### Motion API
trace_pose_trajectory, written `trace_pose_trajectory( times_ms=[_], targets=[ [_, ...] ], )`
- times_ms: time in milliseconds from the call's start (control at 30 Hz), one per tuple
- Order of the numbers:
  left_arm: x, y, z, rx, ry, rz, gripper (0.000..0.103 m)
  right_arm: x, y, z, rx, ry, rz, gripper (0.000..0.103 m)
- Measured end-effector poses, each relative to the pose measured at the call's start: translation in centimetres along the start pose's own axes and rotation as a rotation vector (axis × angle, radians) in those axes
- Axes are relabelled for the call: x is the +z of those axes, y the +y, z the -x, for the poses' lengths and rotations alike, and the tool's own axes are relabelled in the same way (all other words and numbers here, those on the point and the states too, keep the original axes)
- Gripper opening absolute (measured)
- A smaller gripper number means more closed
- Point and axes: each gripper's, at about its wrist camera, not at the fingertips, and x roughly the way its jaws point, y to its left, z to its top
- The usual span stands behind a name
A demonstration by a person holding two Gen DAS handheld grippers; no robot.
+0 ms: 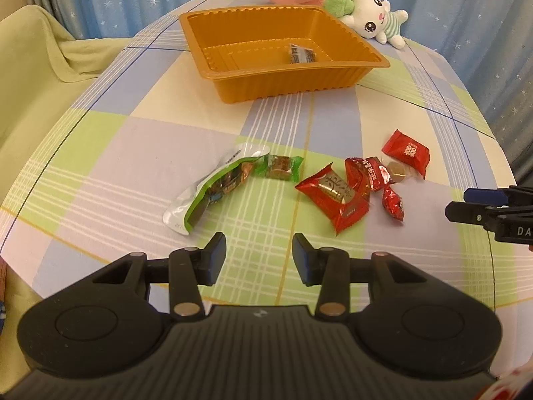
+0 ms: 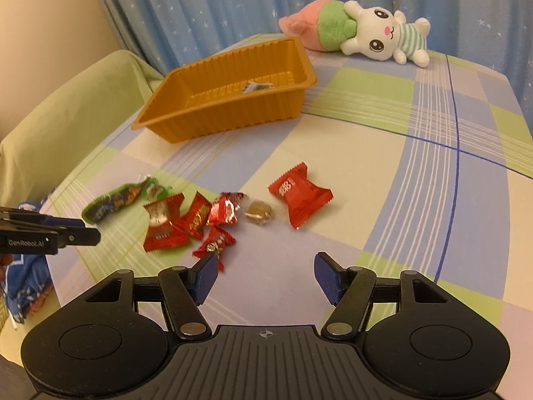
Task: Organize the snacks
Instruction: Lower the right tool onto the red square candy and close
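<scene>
I see an orange-gold ribbed tray on a surface covered in a plaid of pale green, lilac-blue and cream with thin white and dark blue lines. Inside the tray lies a dark packet with silver ends. In front of the tray sit shiny red wrappers, a green-and-silver pouch and a clear-wrapped amber candy. Behind the tray lies a white plush rabbit with green stripes and a pink tail. My right hand-held gripper has blue pads on black.

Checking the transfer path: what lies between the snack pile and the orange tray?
Nothing: only bare checked tablecloth separates the loose snacks from the orange tray, clearest in the left wrist view. One small packet already lies inside the tray.
</scene>
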Motion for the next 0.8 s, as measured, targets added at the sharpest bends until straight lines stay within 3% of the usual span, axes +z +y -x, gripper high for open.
trace_pose_trajectory(
  times_ms=[500, 667, 800],
  targets=[
    [0.0, 0.0, 0.0, 0.012, -0.003, 0.014, 0.042, 2.9, -1.2, -1.6, -0.045, -0.047, 0.126, 0.064],
    [0.2, 0.0, -0.2, 0.014, -0.002, 0.012, 0.042, 4.2, -1.5, -2.9, -0.041, -0.044, 0.156, 0.054],
    [0.5, -0.1, -0.4, 0.013, 0.002, 0.010, 0.042, 5.0, -1.5, -4.3, -0.040, -0.036, 0.186, 0.053]
  ],
)
